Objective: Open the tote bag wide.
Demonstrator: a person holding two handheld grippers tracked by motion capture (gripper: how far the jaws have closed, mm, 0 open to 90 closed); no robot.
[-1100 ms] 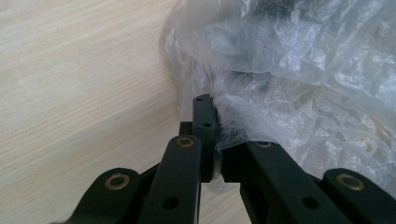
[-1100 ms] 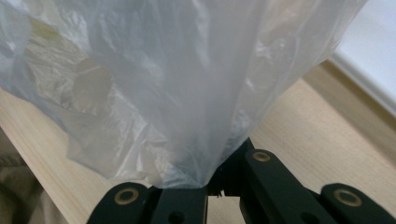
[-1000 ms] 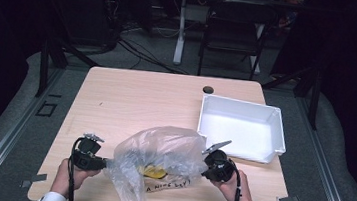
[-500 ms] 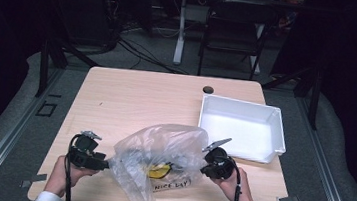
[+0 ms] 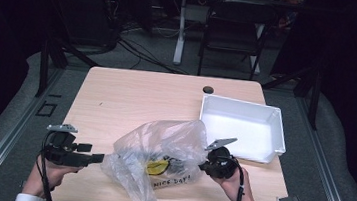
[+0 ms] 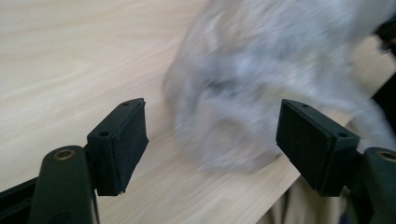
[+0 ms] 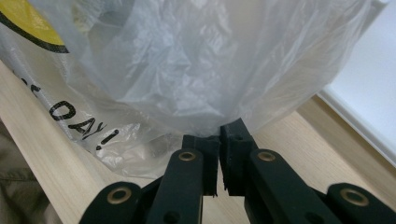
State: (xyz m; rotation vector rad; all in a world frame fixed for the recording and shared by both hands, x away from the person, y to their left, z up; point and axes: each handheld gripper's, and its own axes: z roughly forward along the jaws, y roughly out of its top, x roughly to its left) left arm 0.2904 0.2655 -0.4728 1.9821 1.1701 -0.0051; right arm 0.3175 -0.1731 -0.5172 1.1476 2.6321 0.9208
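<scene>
Plastic bag (image 5: pixel 160 161) lies on bench (image 5: pixel 131 100) just left of white tray (image 5: pixel 242 127). Right claw (image 5: pixel 205 165) pinches bag's tray-side edge, jaws closed on film. Left claw (image 5: pixel 100 158) has just been opening, nothing between jaws, bag's far edge just beyond; left claw nearer that edge for regrasp.

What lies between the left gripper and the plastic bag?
Nothing: in the high view, bare table separates the open left gripper from the plastic bag.
</scene>
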